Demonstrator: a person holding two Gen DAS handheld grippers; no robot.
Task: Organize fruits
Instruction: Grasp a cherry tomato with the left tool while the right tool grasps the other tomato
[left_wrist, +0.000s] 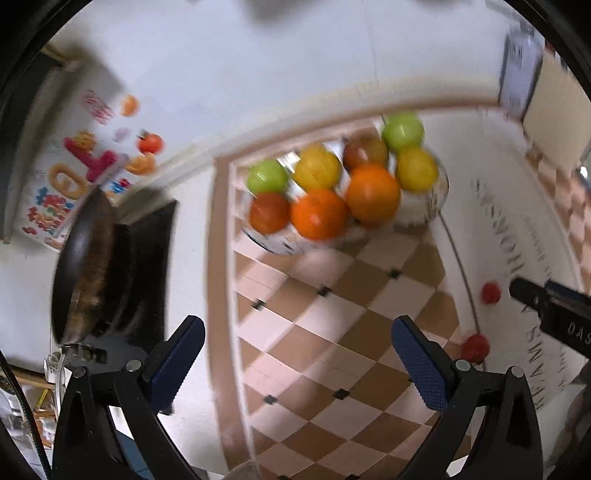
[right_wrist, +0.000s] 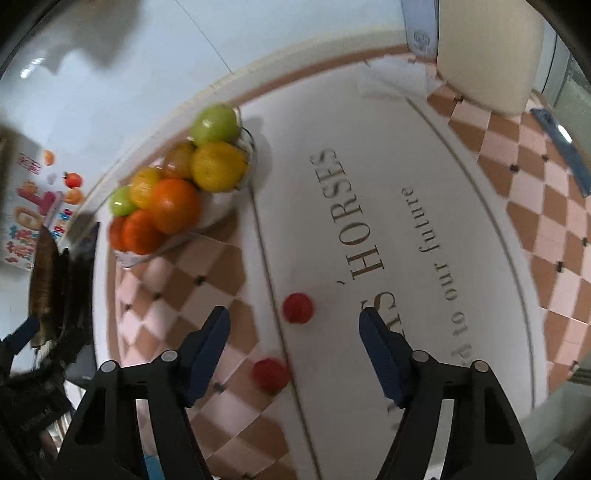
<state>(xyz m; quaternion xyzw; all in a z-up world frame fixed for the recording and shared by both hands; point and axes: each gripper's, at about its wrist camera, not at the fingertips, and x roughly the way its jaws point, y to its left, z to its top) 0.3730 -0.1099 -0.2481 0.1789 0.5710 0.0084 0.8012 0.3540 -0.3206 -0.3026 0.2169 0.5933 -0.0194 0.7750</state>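
Glass bowl (right_wrist: 236, 201) heaped with fruit (roundish, no clear axis), right tool (right_wrist: 293, 330) agape

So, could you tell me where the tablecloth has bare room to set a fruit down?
Free: the checkered patch between the fruit bowl and the left gripper, and the white lettered band beyond the two small red fruits. Crowded: the heaped bowl itself.

A home kitchen or dining corner, by the look of it. A table wears a checked tablecloth (left_wrist: 332, 306) with a printed white panel, and a glass bowl (left_wrist: 436, 199) of fruit stands on it. A dark frying pan (left_wrist: 85, 266) sits at the left, and colourful magnets (left_wrist: 92, 158) (letters, little fruits) dot a white surface behind.
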